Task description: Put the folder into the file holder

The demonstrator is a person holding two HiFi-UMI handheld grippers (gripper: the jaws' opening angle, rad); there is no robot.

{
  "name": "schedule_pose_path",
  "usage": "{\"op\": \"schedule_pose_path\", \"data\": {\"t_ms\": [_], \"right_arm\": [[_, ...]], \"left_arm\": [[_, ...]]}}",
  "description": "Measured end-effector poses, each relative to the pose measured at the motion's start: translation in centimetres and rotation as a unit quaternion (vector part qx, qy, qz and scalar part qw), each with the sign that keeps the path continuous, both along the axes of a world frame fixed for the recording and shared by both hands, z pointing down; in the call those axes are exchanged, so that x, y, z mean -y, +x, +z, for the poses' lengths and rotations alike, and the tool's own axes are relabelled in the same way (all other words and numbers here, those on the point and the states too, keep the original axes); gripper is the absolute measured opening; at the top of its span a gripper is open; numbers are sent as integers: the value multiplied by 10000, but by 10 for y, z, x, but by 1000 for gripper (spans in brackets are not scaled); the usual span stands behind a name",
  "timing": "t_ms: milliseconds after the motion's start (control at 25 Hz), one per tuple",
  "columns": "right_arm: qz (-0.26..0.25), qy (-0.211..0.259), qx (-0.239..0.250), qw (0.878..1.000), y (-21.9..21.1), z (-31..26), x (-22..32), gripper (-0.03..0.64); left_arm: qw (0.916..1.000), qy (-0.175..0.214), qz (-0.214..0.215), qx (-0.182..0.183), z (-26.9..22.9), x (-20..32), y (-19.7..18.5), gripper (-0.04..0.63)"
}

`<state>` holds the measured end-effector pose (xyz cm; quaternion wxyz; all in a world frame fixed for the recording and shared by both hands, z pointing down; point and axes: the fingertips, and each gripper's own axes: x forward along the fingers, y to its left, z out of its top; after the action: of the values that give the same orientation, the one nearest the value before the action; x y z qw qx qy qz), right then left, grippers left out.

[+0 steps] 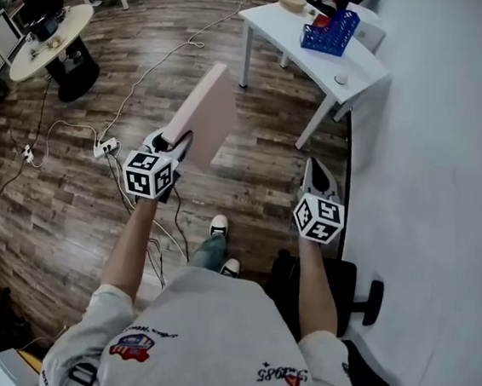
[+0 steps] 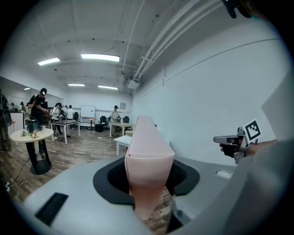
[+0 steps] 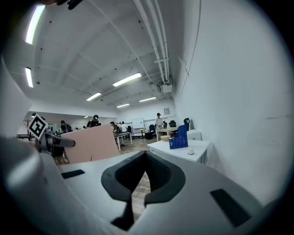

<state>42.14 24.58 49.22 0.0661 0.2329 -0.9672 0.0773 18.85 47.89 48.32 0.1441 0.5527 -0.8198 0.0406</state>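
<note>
A: How many grippers, and what do they carry?
B: Two: the left gripper (image 1: pixel 178 142) is clamped on the one pink folder (image 1: pixel 205 114), held edge-up above the wood floor (image 1: pixel 251 176); the right gripper (image 1: pixel 314 168) has its jaws pressed together, empty
A: And farther off?
B: One blue file holder (image 1: pixel 331 30) stands on one white table (image 1: pixel 292 32) by the wall (image 1: pixel 449 167), well apart from the folder

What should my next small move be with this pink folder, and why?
Probably carry the pink folder forward and to the right, toward the blue file holder on the white table. The left gripper is clamped on the folder's lower end, but the holder stands well ahead, seemingly beyond reach from here.
</note>
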Motion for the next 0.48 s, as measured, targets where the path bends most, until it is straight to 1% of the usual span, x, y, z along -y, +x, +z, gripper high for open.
{"op": "schedule_pose_path", "data": {"t_ms": [200,480], "right_arm": [[139,0,30,9999,-20,-1,12,2],[353,55,58,9993,-70,-6,58,2]], "left_arm": [[10000,4,28,15,0,9,-25,160],[9997,122,204,95,-1,65,-88,160]]}}
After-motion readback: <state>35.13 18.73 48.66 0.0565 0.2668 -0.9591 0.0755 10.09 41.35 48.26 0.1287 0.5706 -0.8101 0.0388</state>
